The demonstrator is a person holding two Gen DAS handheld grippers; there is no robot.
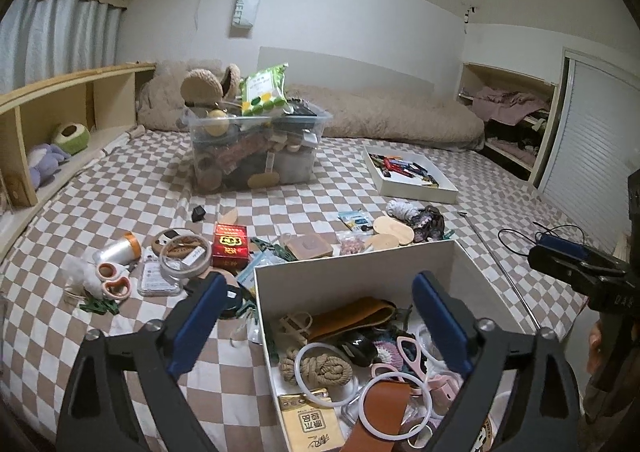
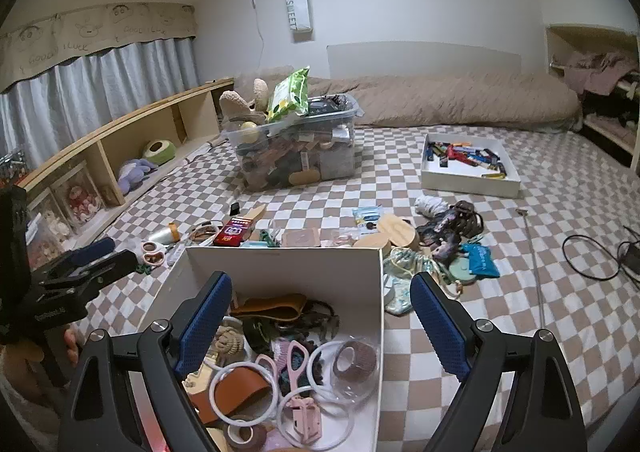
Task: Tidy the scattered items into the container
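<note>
Both left tongs [image 1: 320,326] and right tongs [image 2: 322,326] hang released, empty, over the white cardboard box [image 1: 352,258]; next, reach beyond its far wall for the red rectangular packet [image 1: 229,245].

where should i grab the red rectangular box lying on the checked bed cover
Grip the red rectangular box across its two long side faces, coming down from above with the open left hand-held gripper. It lies flat, label up, and its narrow width fits between the pads; a roll of clear tape crowds its left side, so lower carefully.
</note>
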